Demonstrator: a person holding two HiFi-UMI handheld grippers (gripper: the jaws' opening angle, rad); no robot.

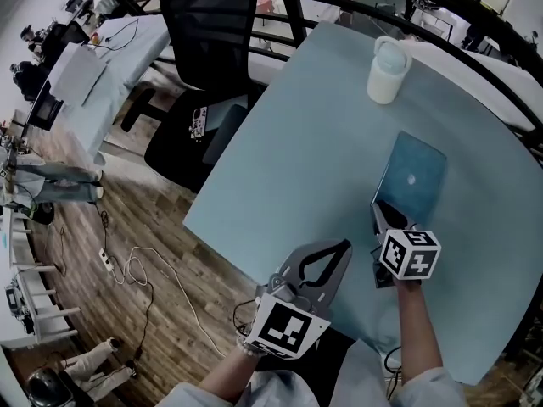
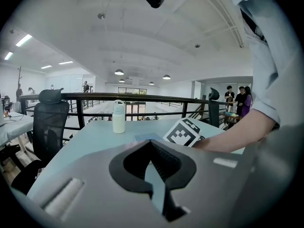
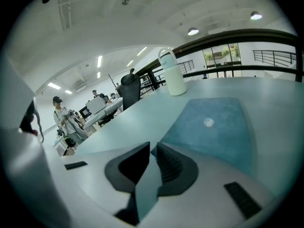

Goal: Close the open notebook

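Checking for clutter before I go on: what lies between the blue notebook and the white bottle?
Nothing: bare table between the notebook and the bottle, plain in the head view.

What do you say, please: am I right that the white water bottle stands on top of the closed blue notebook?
Not quite. The white water bottle stands on the table itself, beyond the closed blue notebook and apart from it, not on top of it. The head view shows bare table between them.
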